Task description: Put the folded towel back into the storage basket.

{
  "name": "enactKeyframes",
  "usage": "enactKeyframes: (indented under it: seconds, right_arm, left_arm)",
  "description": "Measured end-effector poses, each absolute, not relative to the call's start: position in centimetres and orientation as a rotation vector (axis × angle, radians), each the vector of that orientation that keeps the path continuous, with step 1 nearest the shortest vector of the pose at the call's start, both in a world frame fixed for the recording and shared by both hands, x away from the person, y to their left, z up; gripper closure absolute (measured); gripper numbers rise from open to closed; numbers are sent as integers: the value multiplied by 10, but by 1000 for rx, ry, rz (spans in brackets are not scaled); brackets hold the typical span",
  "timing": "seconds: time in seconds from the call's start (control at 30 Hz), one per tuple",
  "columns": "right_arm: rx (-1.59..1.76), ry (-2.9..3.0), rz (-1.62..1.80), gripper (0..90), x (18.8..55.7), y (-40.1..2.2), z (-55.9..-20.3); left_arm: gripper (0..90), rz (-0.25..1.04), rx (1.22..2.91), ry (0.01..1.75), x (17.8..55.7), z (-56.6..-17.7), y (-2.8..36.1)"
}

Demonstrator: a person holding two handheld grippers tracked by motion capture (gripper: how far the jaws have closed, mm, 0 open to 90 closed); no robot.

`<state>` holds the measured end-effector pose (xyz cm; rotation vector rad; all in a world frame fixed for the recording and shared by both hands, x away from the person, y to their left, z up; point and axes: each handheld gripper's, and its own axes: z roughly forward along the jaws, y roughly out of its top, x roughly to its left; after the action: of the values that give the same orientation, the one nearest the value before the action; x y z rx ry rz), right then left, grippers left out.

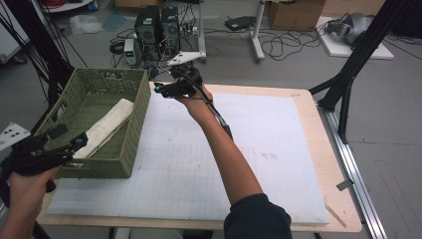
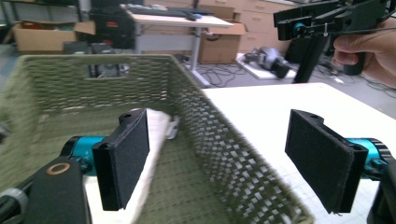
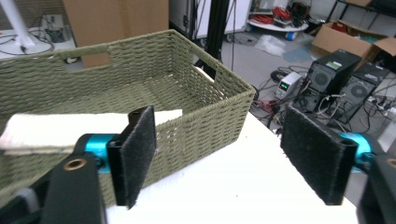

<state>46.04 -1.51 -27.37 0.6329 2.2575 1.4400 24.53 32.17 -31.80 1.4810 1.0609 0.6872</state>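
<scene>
A folded white cloth (image 1: 105, 127) lies lengthwise inside a rectangular olive-green woven basket (image 1: 134, 119), running from the near left corner toward the far right wall, where its far end leans up against the weave. In the right gripper view the cloth (image 3: 60, 130) is a pale band stretched across the basket floor, and in the left gripper view its white edge (image 2: 156, 140) sits just behind the near jaw.

The basket stands on the left part of the white gridded mat (image 1: 249, 149) that covers the pale wooden tabletop (image 1: 326, 164), with a cut-out handle in each end wall.

The left gripper (image 1: 69, 137) hangs at the basket's near left corner, with its fingertips over the near end of the cloth. Its jaws stand wide apart with nothing pressed between the pads; in the left gripper view one jaw is inside the basket beside the cloth and the other is outside, so they straddle the right wall.

The right gripper (image 1: 160, 88) is held just off the basket's far right corner, above the mat, pointing left toward the basket. Its jaws also stand wide, empty, with the basket's corner (image 3: 233, 93) seen between them.

Beyond the tabletop, on the grey floor, stand two black computer towers (image 1: 158, 27) among loose cables, with cardboard boxes (image 1: 296, 12) farther back.
</scene>
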Motion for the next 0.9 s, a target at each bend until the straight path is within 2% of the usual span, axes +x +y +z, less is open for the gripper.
enactKeyframes:
  seconds: [0.13, 0.27, 0.47, 0.9]
  right_arm:
    - [634, 2272, 1448, 185, 453, -37, -274]
    - [619, 2266, 1427, 180, 443, -62, -277]
    - [702, 2226, 1436, 123, 424, -108, -288]
    - [824, 2153, 1373, 108, 365, -208, -324]
  left_arm:
    - [223, 658, 1490, 1022, 254, -320, 301]
    - [224, 631, 1504, 988, 261, -323, 283]
    - [224, 578, 1526, 931, 272, -330, 253]
    - [221, 483, 1580, 814, 295, -347, 184]
